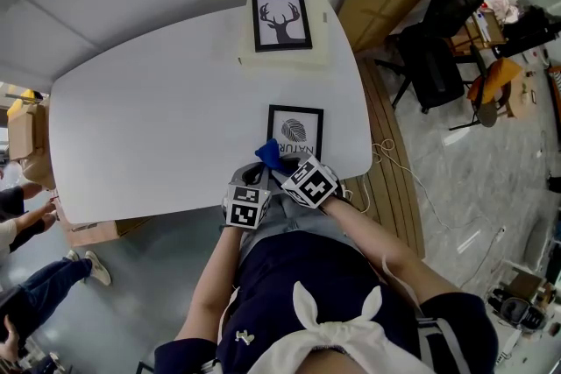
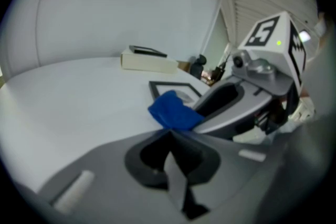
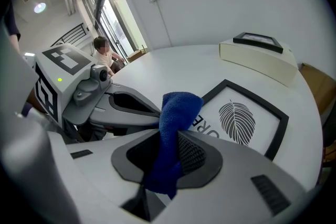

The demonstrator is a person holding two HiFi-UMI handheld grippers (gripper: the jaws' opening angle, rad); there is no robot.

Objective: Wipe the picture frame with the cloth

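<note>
- Your right tongs [image 3: 170, 159] are clamped on the blue cloth [image 3: 177, 113], which stands up out of them and curls forward.
- Your left tongs [image 2: 170, 148] are pressed together. The cloth sits right at their tips, and whether they pinch it cannot be told.
- The picture frame [image 3: 247, 120] lies flat on the surface [image 3: 173, 63], just ahead of both tongs and beyond the cloth.

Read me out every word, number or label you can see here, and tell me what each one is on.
"NATUR": on the print in the near picture frame, under a leaf drawing. The word's end is hidden in the head view.
"RE": the same word's end, seen in the right gripper view beside the cloth.
Far picture frame: a deer silhouette, no words.
Marker cubes: black-and-white patterns only, no text.
</note>
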